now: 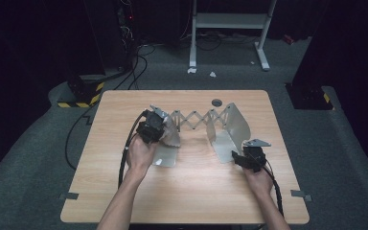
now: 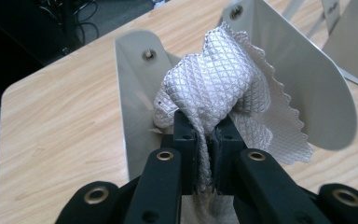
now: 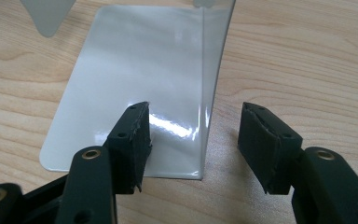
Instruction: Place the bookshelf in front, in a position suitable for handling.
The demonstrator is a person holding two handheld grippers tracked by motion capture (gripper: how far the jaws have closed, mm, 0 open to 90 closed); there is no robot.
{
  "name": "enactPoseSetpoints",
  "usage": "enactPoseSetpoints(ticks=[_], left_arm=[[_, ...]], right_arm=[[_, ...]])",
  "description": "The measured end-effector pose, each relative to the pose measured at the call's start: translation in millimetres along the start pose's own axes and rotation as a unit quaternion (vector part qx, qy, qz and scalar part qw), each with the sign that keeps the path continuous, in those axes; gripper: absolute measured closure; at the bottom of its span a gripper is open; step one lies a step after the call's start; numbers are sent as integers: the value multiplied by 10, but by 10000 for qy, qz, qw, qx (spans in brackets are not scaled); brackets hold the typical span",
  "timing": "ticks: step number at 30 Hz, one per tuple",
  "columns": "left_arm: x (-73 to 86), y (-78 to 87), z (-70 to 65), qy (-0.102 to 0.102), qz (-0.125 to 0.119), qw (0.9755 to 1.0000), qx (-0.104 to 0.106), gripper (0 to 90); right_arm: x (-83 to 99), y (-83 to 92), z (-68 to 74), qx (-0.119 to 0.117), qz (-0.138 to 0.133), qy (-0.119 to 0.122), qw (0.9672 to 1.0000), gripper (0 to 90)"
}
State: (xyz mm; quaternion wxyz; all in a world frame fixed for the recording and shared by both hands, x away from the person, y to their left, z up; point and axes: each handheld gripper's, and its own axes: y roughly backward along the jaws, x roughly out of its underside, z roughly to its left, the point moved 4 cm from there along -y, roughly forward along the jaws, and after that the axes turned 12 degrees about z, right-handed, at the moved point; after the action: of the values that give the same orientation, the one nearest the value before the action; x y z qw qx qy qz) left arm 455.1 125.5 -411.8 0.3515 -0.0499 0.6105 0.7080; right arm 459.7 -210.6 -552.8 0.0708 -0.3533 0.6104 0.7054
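Observation:
A folding metal rack stands on the table: two bent grey plates joined by a scissor link. My left gripper is at the left plate, shut on a white quilted cloth. In the left gripper view the cloth bunches up above the gripper and lies against the plate. My right gripper sits at the near end of the right plate. In the right gripper view that gripper is open, its jaws on either side of the plate's upright wall without touching it.
The wooden table has a round grey grommet near its far edge. Black cables trail from both grippers toward the front edge. Beyond the table are grey carpet, floor cables and a white stand's legs.

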Motion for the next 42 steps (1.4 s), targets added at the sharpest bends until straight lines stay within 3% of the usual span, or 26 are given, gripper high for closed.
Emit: enactPoseSetpoints(ticks=[4, 11, 19, 28, 31, 34, 40, 42], left_arm=[[135, -18, 35, 130, -19, 9998, 140, 826], [371, -113, -42, 76, 25, 9998, 188, 828], [611, -451, -147, 196, 368, 9983, 409, 828], [755, -735, -197, 271, 691, 9959, 516, 829], [740, -676, -202, 357, 581, 9953, 693, 829], [646, -484, -159, 417, 246, 9962, 723, 828], [309, 23, 68, 488, -369, 9965, 573, 827], [237, 97, 127, 502, -412, 9966, 516, 827]], right_arm=[[0, 0, 0, -1, 0, 1, 10000, 441], [0, 0, 0, -4, 0, 1, 10000, 440], [0, 0, 1, -6, -1, -1, 10000, 440], [0, 0, 1, -6, 0, 3, 10000, 438], [0, 0, 1, -7, 1, 5, 10000, 437], [0, 0, 2, -10, 3, 3, 10000, 437], [0, 0, 2, -11, 2, 5, 10000, 437], [0, 0, 2, -11, 2, 4, 10000, 437]])
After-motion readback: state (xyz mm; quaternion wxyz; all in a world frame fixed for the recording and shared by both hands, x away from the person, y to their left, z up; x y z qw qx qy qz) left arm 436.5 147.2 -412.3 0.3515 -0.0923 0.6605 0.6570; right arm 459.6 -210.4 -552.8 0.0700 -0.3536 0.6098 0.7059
